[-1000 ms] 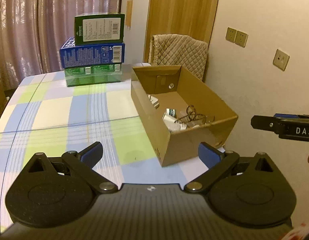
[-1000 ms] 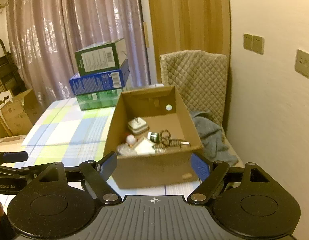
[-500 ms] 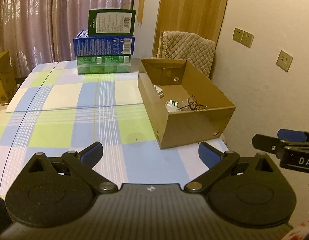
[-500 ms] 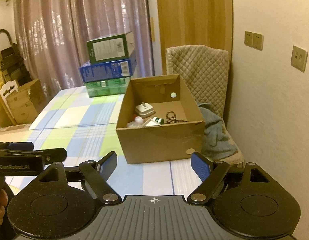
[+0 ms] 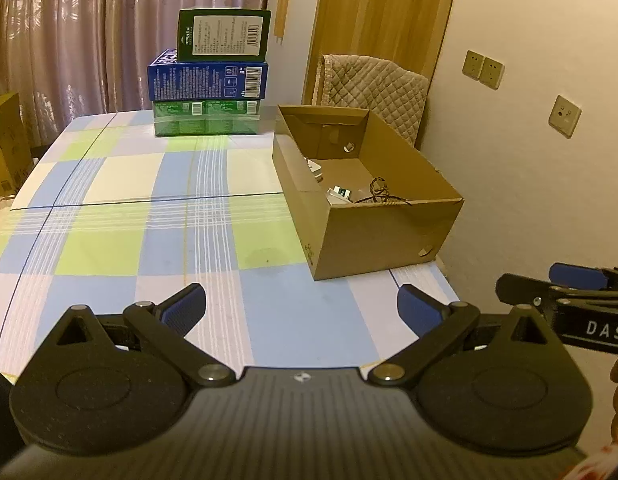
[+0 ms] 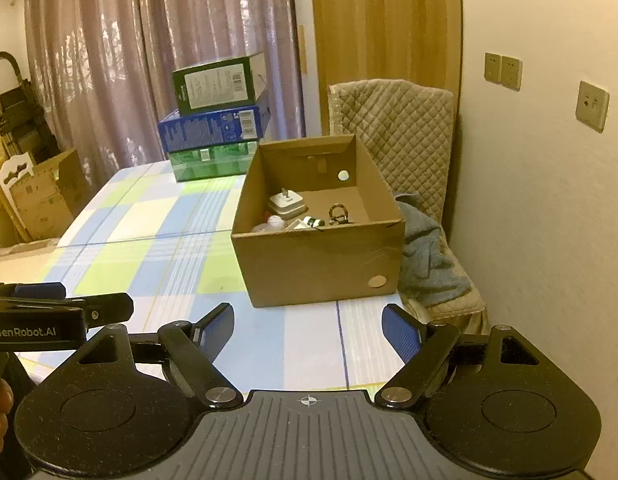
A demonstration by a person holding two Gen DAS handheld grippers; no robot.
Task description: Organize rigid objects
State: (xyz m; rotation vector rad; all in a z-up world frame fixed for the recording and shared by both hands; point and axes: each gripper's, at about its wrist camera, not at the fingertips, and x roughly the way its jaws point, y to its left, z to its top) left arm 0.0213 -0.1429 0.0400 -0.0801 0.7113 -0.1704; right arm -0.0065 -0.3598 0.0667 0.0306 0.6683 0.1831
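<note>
An open cardboard box (image 5: pixel 373 232) (image 6: pixel 321 264) stands at the table's right edge. Inside lie small objects: a white plug block (image 6: pixel 285 205), a small green-capped bottle (image 6: pixel 313 222), a dark wire tangle (image 5: pixel 383 194) and white items. My left gripper (image 5: pixel 301 308) is open and empty, held above the near table, short of the box. My right gripper (image 6: pixel 307 326) is open and empty, also short of the box. Each gripper shows from the side in the other's view: the right one (image 5: pixel 549 292), the left one (image 6: pixel 81 304).
The table has a checked blue, green and white cloth (image 5: pixel 149 216). Three stacked boxes (image 5: pixel 209 76) (image 6: pixel 215 120) stand at the far end. A quilt-covered chair (image 6: pixel 393 132) with a grey cloth (image 6: pixel 429 264) is behind the box. A wall is on the right.
Both grippers have pulled back from the cardboard box and now sit nearer the table's front edge. Both stayed open and empty. The box's contents have not moved.
</note>
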